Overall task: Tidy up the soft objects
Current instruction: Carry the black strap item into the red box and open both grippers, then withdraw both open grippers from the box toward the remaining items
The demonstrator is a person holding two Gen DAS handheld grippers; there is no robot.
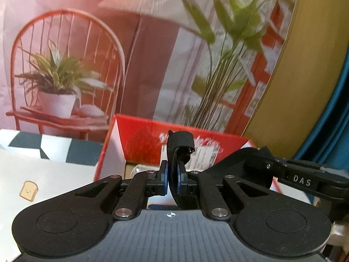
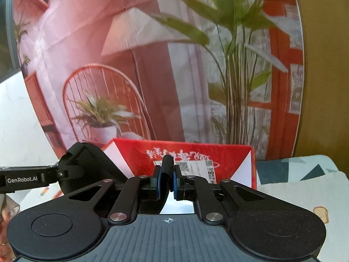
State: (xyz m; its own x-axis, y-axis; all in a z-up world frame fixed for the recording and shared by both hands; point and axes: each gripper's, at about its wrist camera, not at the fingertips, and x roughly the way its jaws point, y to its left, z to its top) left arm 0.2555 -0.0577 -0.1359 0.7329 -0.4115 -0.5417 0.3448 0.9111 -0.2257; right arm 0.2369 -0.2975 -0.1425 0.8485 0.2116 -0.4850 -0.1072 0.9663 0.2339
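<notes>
A black soft padded wrap hangs between both grippers. In the left wrist view my left gripper [image 1: 172,174] is shut on its ribbed strap end [image 1: 181,140], and the padded body [image 1: 237,166] stretches right to my right gripper [image 1: 270,166]. In the right wrist view my right gripper [image 2: 167,179] is shut on another ribbed strap end [image 2: 167,163]. The padded body [image 2: 87,159] reaches left to my left gripper [image 2: 59,173]. An open red cardboard box [image 1: 144,135] [image 2: 229,152] stands just ahead and below; most of its inside is hidden.
A large printed backdrop [image 1: 130,54] of a chair, plants and a lamp stands behind the box. A cloth with a dark geometric pattern and toast print [image 1: 28,191] [image 2: 305,196] covers the table. A teal curtain [image 1: 333,120] hangs at the right. A person's hand [image 2: 5,216] shows lower left.
</notes>
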